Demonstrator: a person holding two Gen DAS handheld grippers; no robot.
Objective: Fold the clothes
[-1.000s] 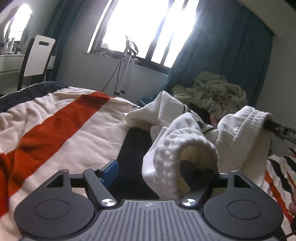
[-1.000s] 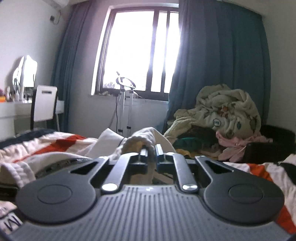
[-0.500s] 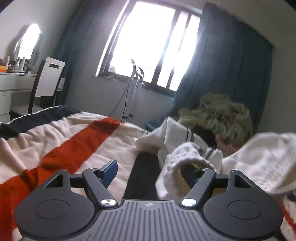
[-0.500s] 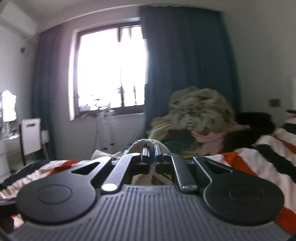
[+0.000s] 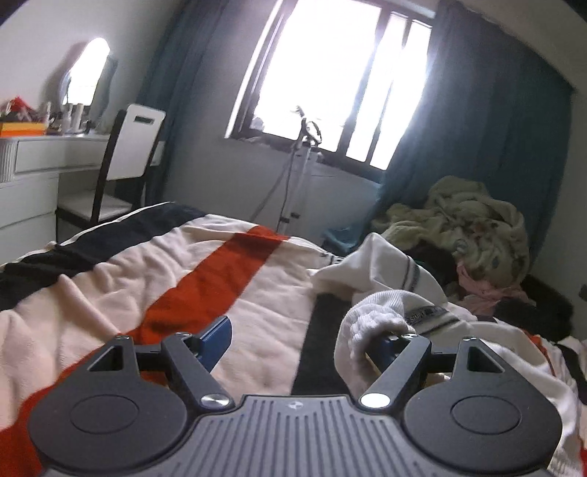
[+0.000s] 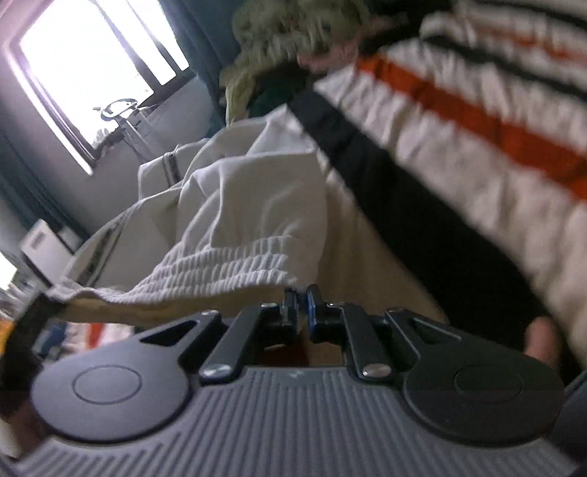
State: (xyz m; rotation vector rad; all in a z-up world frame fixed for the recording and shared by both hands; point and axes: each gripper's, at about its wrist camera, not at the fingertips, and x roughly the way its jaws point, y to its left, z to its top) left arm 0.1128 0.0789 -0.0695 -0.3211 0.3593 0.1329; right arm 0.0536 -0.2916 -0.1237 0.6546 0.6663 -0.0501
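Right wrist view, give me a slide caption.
Shut right gripper pinching white ribbed garment over striped blanket.

Daylight only, from window (image 5: pixel 341 88) (image 6: pixel 91 69), blown out to pure white in both views, no detail in panes. Glare bleeding over frame bars and onto curtain (image 5: pixel 473 121) edge. Room interior dim, greyish by contrast. Mirror (image 5: pixel 86 77) also clipped white. Bedspread (image 5: pixel 154 271) lit from far side, soft shadows in folds. Gripper bodies near-black, underexposed. Left-wrist view fairly sharp, slight smear. Right-wrist view tilted, heavy motion blur esp. on bedspread (image 6: pixel 477 121) stripes and clothes pile (image 6: pixel 293 33). Strong fisheye bending, dark vignette at corners.
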